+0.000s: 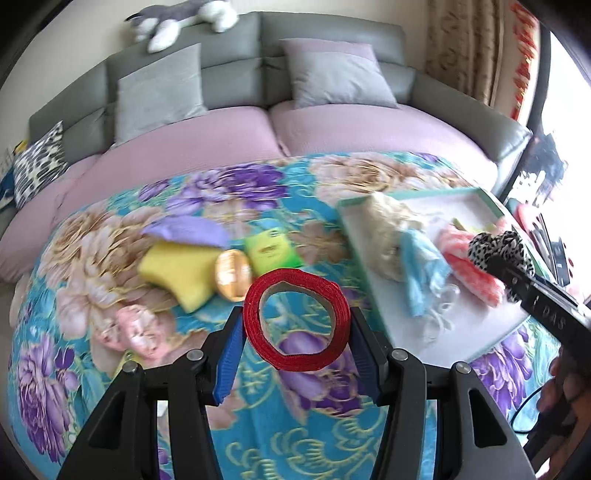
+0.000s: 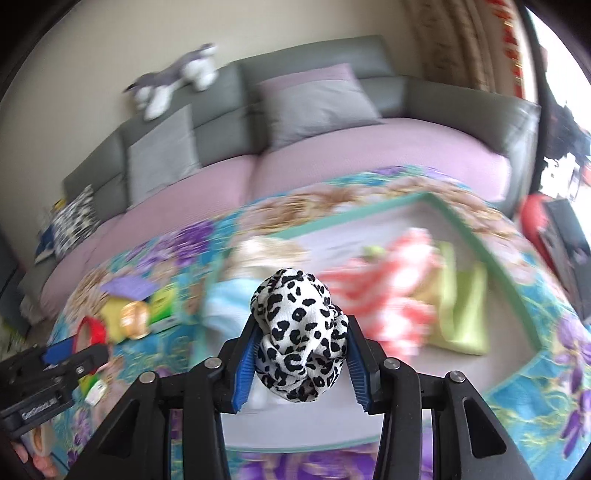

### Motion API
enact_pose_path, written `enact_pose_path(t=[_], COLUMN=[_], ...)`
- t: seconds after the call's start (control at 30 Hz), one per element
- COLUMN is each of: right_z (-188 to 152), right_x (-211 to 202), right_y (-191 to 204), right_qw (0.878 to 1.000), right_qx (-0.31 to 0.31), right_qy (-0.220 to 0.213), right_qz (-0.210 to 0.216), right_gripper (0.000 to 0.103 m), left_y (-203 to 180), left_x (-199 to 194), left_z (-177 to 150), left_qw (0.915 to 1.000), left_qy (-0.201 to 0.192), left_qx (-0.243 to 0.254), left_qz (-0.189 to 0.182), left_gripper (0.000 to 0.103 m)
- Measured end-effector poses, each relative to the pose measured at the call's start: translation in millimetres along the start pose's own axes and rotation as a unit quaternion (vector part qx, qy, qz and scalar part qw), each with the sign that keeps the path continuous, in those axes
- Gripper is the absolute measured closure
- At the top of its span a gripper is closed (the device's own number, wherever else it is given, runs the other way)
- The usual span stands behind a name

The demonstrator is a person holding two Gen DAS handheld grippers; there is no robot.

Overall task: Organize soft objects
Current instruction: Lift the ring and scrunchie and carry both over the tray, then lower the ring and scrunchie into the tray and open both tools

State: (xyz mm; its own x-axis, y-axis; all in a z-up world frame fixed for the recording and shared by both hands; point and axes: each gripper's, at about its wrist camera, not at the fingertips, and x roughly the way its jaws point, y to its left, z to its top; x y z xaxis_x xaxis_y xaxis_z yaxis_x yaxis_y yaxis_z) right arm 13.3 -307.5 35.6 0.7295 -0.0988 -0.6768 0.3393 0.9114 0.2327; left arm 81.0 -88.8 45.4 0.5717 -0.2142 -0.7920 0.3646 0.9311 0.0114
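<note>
My left gripper (image 1: pixel 295 325) is shut on a red ribbon roll (image 1: pixel 295 319) and holds it above the floral blanket (image 1: pixel 110 295). My right gripper (image 2: pixel 301 343) is shut on a black-and-white leopard-print cloth (image 2: pixel 299 332) above the green-rimmed tray (image 2: pixel 491 254); the cloth also shows in the left wrist view (image 1: pixel 498 249). In the tray (image 1: pixel 351 221) lie a cream fuzzy item (image 1: pixel 388 229), a light blue cloth (image 1: pixel 421 266), a coral-and-white fuzzy item (image 1: pixel 472 269) and a lime-green cloth (image 2: pixel 461 314).
Left of the tray on the blanket lie a yellow sponge (image 1: pixel 181 273), a purple cloth (image 1: pixel 188 230), a green packet (image 1: pixel 271 251) and a tan round object (image 1: pixel 232 275). Grey cushions (image 1: pixel 159 92) and a plush husky (image 1: pixel 184 18) sit at the sofa back.
</note>
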Motion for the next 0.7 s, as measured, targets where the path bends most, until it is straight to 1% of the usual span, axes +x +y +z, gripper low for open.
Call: enact_pose_path(t=[0.1,0.27,0.5,0.63,0.7], right_z=[2.4,5.3,8.4,5.9,4.6], right_x=[-5.3,-13.1,-21.8,-17.5,-12.2], right_y=[-26.6,-54.9,-72.3,-79.2,-79.1], right_qw=[0.999,0.997,0.995,0.994,0.995], right_qx=[0.025,0.057,0.072,0.076,0.073], right_qy=[-0.007,-0.019,-0.036,-0.025,-0.014], right_qz=[-0.024,-0.038,-0.061,-0.070,-0.071], right_gripper=[0.057,0.057,0.057,0.057,0.057], left_y=[-17.7,-46.9,-88.8,-109.8,-117.2], left_x=[2.1,6.7,13.4,24.9,34.1], left_z=[4.5,10.6,18.0,16.7,14.3], left_qw=[0.9998,0.9985,0.9951,0.9922,0.9910], left_qy=[0.001,0.006,0.007,0.015,0.025], left_qx=[0.017,0.049,0.086,0.107,0.113], left_qz=[-0.007,-0.021,-0.048,-0.062,-0.067], left_gripper=[0.047,0.047,0.047,0.047,0.047])
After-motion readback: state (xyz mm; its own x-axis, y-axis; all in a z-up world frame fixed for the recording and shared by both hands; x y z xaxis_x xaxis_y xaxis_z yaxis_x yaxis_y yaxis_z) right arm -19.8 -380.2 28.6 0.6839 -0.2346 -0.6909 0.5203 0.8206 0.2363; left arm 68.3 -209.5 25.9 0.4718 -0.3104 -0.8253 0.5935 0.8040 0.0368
